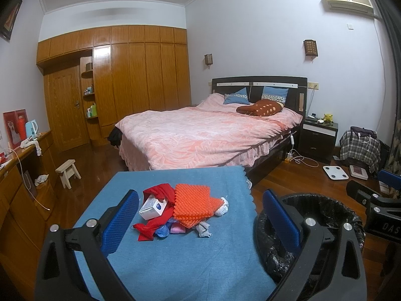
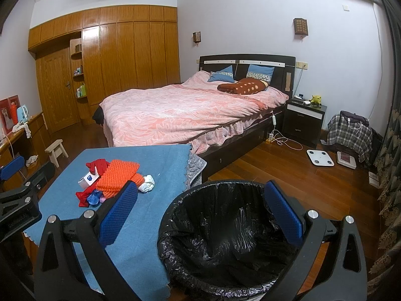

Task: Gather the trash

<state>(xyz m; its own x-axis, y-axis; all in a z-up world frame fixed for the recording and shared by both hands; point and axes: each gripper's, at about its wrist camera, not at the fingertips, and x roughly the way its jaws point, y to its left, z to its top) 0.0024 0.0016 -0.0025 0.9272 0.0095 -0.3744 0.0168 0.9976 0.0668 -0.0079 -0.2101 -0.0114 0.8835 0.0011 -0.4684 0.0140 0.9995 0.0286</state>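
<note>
A blue-clothed table [image 1: 175, 263] carries a heap of trash [image 1: 180, 210] at its middle, with a black-lined bin [image 2: 225, 238] just beside it on the wooden floor [image 2: 288, 175]. Behind stand a pink-covered bed [image 1: 200, 130] and wooden wardrobe [image 1: 130, 70]. Left tongs [image 1: 200, 220] and right tongs [image 2: 203, 213] both gape wide, holding nothing.

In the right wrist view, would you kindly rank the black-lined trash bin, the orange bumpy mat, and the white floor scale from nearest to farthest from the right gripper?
1. Black-lined trash bin: directly under the right gripper.
2. Orange bumpy mat: left, on the blue cloth.
3. White floor scale: far right, on the wood floor.
</note>
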